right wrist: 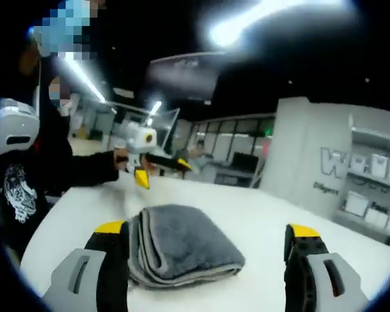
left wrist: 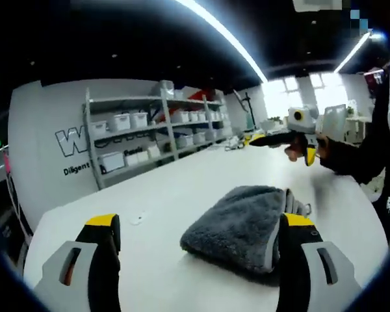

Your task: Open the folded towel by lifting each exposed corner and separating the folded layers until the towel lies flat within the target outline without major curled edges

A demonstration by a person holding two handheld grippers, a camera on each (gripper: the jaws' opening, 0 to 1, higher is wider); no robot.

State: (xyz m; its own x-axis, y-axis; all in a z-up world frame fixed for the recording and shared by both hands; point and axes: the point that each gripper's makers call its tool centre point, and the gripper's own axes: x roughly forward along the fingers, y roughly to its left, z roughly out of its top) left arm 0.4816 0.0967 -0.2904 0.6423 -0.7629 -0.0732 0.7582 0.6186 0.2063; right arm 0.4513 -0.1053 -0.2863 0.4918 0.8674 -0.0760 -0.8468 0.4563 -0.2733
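The thick grey plush folded towel (right wrist: 182, 250) lies on the white bench (right wrist: 260, 214) between the gaping left tool (left wrist: 198, 244) and right tool (right wrist: 208, 250); pinching several stacked layers together would probably drag the bundle instead of unfolding it.

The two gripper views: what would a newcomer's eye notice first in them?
First, the folded grey towel in the middle of the white table, between the open jaws of the left gripper. Then the right gripper, also open around it, and storage shelves behind.
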